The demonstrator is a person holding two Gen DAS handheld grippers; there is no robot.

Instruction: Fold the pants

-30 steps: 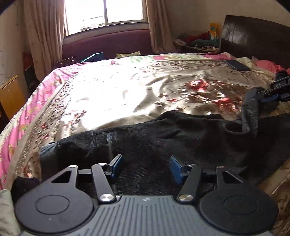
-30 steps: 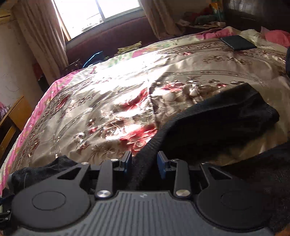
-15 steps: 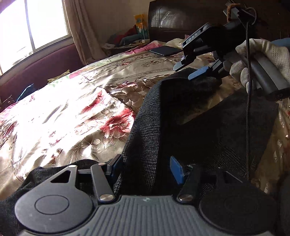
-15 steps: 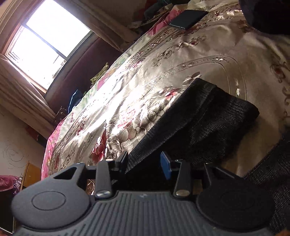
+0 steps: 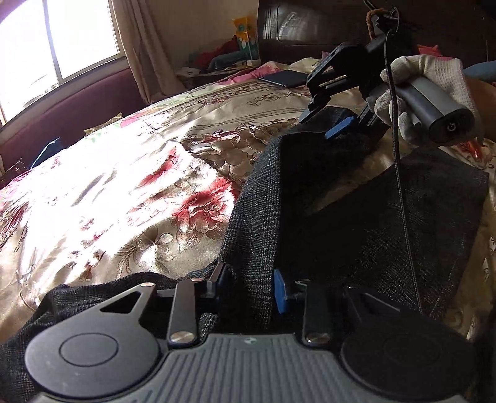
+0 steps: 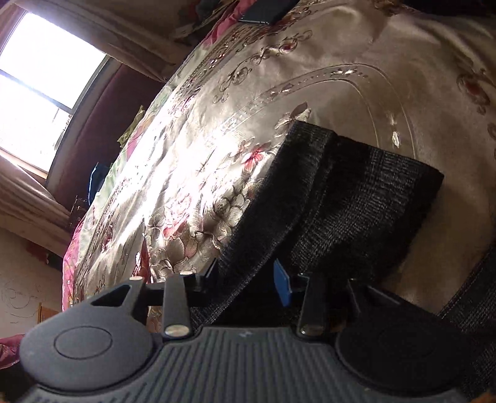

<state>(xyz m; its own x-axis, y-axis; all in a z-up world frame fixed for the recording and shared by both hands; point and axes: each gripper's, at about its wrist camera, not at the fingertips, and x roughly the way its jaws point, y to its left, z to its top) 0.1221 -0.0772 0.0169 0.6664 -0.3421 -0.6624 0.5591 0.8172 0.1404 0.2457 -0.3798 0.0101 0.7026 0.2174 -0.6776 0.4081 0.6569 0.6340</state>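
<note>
I am closing the left tongs [image 5: 249, 283] around a raised fold of the dark pants [image 5: 356, 223]; the cloth is standing between the 2 blue pads [image 5: 280, 291] and filling the gap, so I am reading this as a grip on the fabric. Ahead of these tongs the pants are running up and to the right, lying over the flowered bedspread [image 5: 130, 198], which is spreading out to their left in bright sunlight.

Further ahead and to the right, I am seeing the right tongs [image 5: 319, 124] in a gloved hand [image 5: 424, 90], tipped down onto the far end of the pants. A thin black cord [image 5: 400, 186] is hanging from that hand across the cloth.

From the right wrist view, the right tongs [image 6: 248, 277] are closing too, with a hemmed edge of the pants [image 6: 356, 198] pinched between the fingers [image 6: 283, 286]. Beyond them the folded cloth is lying flat on the bedspread [image 6: 356, 93], ending in a straight edge to the right.

A dark flat phone [image 5: 283, 77] is lying on the bedspread well beyond both tongs, near the headboard [image 5: 310, 28].
</note>
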